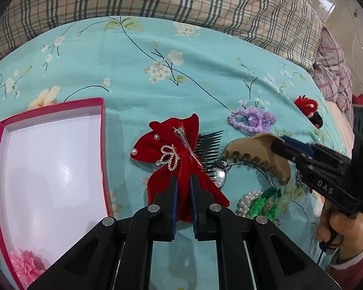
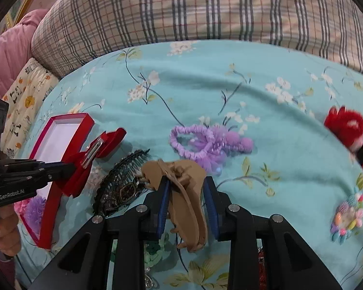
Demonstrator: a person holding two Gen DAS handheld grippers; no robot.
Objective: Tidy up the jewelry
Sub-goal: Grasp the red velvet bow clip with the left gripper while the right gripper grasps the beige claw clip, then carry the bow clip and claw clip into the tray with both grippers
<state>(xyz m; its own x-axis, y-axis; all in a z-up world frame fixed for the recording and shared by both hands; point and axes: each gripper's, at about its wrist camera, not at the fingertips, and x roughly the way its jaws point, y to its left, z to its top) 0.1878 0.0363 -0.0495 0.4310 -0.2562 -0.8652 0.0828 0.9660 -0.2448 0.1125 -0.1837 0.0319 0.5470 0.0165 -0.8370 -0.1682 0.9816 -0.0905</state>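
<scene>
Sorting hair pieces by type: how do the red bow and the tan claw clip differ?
The red velvet bow is soft fabric with pearls and a rhinestone ornament; the tan claw clip is plain hard plastic with teeth. The bow sits in the left gripper, the clip in the right gripper. Both are gripped.

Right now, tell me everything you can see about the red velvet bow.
The red velvet bow looks like soft fabric, dotted with pearl beads and bearing a rhinestone ornament and a silver clip. The left gripper has its jaws shut on the pleated lower tail. It overlaps a black comb and sits beside the pink-rimmed box.
</scene>
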